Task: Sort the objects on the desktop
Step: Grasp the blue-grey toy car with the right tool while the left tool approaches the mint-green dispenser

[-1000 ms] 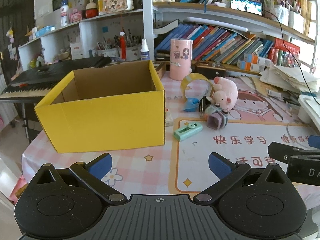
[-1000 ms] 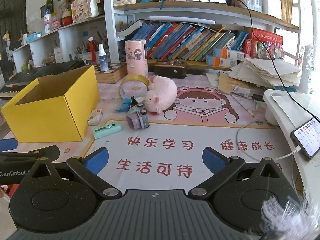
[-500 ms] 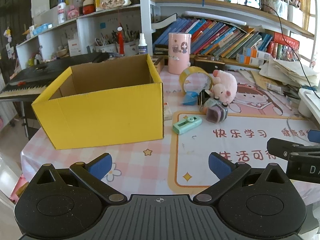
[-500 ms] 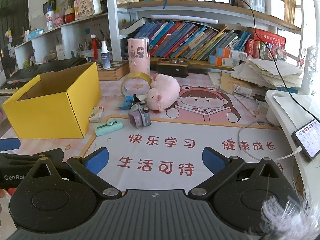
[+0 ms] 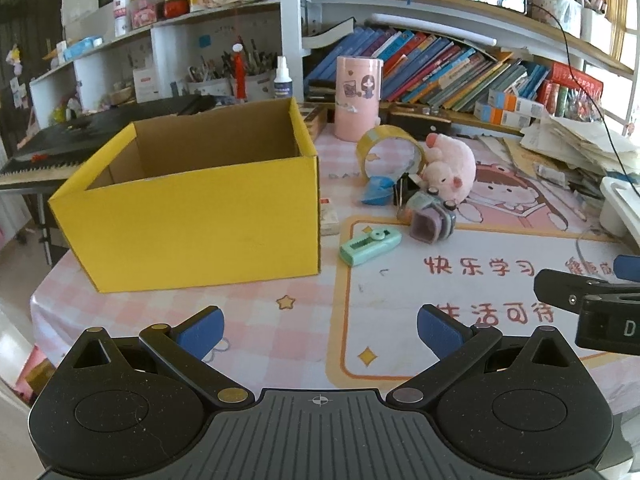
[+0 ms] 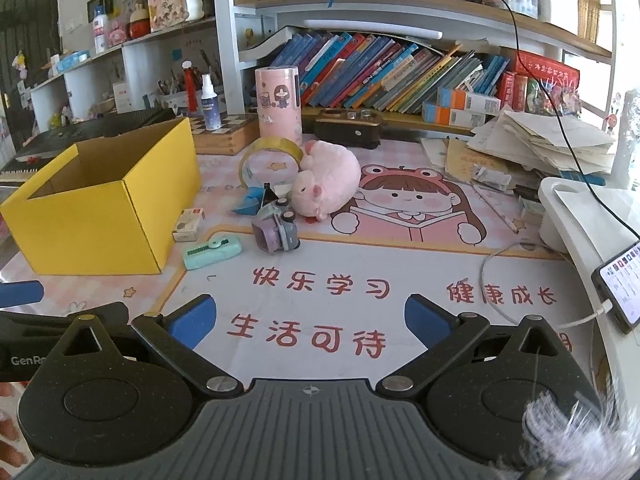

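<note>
Both tools are held low at the near edge of the desk, facing the work, a posture judged preparatory. The left gripper (image 5: 318,326) is spread wide with nothing between its pads; the right gripper (image 6: 308,312) is likewise spread and unloaded.

The yellow cardboard box (image 5: 192,216) stands open-topped at the left, the likely receptacle; what shows of its interior is bare.

The items to sort lie clustered beside it:
- mint utility knife (image 6: 212,254)
- purple toy car (image 6: 276,232)
- pink plush pig (image 6: 326,188)
- tape roll (image 6: 270,158)
- small card box (image 6: 189,224)

Bare desk mat (image 6: 320,280) ahead; yellow box (image 6: 100,216) blocks left
</note>
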Tool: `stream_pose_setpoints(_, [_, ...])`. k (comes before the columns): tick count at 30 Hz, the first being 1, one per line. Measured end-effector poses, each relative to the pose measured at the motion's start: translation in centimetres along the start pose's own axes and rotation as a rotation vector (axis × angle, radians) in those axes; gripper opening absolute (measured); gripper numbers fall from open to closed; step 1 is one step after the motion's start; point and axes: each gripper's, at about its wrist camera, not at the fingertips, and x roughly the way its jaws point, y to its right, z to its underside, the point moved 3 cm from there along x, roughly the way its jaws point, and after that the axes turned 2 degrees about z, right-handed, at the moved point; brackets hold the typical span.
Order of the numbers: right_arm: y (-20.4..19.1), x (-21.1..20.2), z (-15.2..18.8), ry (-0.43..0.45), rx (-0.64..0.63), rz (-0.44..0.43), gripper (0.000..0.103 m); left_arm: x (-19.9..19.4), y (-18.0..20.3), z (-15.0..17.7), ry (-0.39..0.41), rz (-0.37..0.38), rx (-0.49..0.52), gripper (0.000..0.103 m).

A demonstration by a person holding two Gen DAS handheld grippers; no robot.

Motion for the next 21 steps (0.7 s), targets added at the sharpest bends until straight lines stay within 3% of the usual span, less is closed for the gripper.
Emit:
stream_pose_setpoints(7, [0.7, 1.7, -1.4, -0.009, -0.034, -0.028, 0.102, 0.6, 0.6, -0.9, 0.008, -0.020, -0.023, 0.103])
stream_pose_setpoints(16, [1.6, 4.1, -3.1, -0.020, -0.060, -0.128, 0.102, 1.8, 1.7, -1.9, -0.007, -0.076, -0.050, 0.103])
stream_pose_setpoints(21, [2.3, 5.4, -4.1, -0.024, -0.089, -0.158, 0.090, 2.6, 2.3, -2.3, -0.016, -0.100, -0.090, 0.103])
